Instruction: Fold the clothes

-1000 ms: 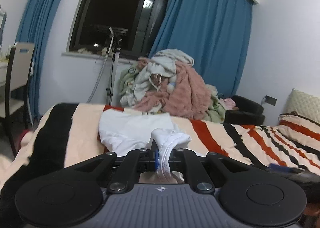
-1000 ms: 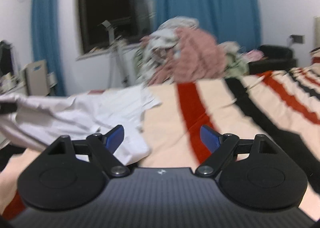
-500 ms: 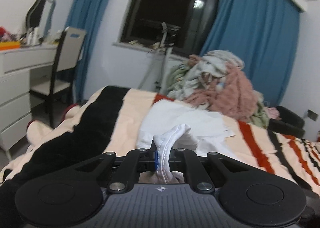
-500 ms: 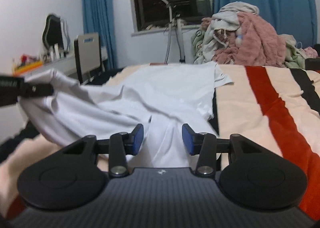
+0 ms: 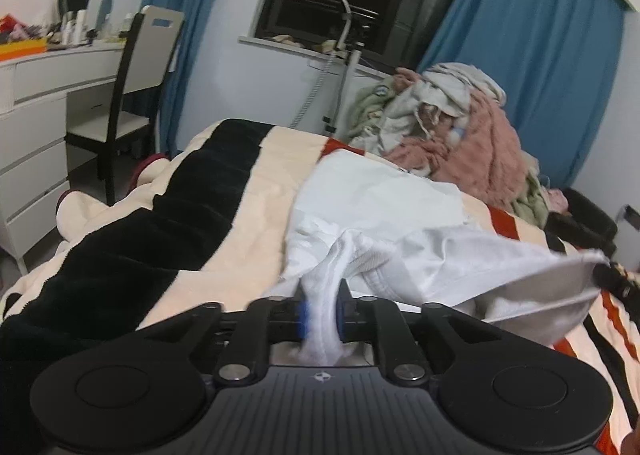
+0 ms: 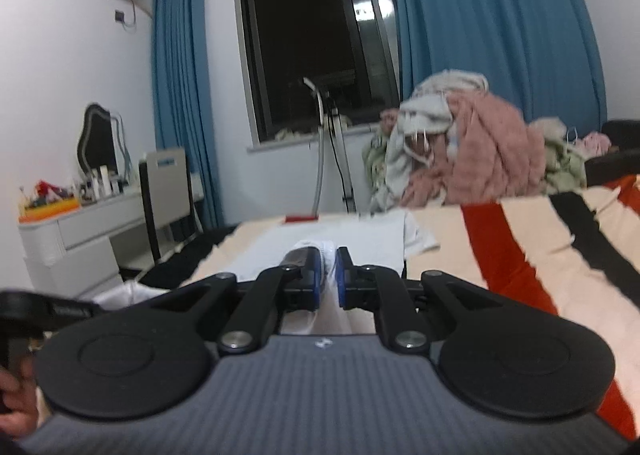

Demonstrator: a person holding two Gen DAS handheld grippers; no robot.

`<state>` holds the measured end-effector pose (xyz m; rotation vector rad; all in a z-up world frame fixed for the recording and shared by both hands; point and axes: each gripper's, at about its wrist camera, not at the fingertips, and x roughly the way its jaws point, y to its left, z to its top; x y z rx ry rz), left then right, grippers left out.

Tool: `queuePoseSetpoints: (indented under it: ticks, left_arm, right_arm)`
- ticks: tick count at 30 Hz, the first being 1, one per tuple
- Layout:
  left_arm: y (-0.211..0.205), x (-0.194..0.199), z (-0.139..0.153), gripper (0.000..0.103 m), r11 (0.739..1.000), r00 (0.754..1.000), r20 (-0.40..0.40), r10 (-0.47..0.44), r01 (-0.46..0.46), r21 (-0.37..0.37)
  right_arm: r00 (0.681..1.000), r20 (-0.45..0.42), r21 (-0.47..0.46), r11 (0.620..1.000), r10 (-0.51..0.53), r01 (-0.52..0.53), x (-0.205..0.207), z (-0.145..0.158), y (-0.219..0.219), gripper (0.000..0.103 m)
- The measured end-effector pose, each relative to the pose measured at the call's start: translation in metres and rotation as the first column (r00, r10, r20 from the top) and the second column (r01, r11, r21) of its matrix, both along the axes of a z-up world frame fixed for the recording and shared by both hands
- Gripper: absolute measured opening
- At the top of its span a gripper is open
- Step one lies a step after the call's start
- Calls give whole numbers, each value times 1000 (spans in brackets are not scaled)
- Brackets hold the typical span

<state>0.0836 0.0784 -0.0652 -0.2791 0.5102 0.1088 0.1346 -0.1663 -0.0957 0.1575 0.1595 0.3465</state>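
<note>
A white garment (image 5: pixel 380 207) lies spread on the striped blanket (image 5: pixel 192 215) of the bed. My left gripper (image 5: pixel 320 311) is shut on a bunched edge of it near the bed's front. In the left wrist view the cloth stretches right to the other gripper's tip (image 5: pixel 612 275). My right gripper (image 6: pixel 328 275) is shut on another white edge of the garment (image 6: pixel 352 247), which lies flat beyond it. The left gripper's body (image 6: pixel 48 311) shows at the left edge of the right wrist view.
A pile of pink, grey and green clothes (image 5: pixel 448 127) sits at the far end of the bed, also in the right wrist view (image 6: pixel 472 151). A white dresser (image 5: pixel 36 127) and chair (image 5: pixel 132 87) stand left. A stand (image 6: pixel 328 151) is by the window.
My right gripper moved left over the white garment and closed on its edge. The left gripper kept its hold and turned left. The cloth now hangs stretched between the two grippers.
</note>
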Motion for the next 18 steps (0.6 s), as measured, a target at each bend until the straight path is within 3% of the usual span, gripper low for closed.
queuePoseSetpoints:
  ticks: [2,4,8,10,12,18]
  left_arm:
    - [-3,-7,3,20,1000,1000,-3,-26,26,-2]
    - [-11,-18,9,34,999,999,25,-39,38,25]
    - [-31,-33,22,53,988,989,103,-105,91,128]
    - [-42,-33,23,71,975,982,120,-143,120,185]
    - [-54,-25,19,75,958,978,99,-186,158,239]
    - [-83,-6,-3,71,898,970,-14,-243,231,374]
  right_arm:
    - [1000,5,12,1000,2,-2,-6,5,-7,10]
    - [1000,6,24,1000,6,-6,-12,8,-12,9]
    - [1000,1,58,998,13,-13,-20,10,-18,9]
    - [1000,9,68,998,15,-15,-20,11,-19,9]
    - [1000,18,77,997,17,-19,-21,12,-20,5]
    - [1000,-9,81,997,17,-17,-15,6,-21,4]
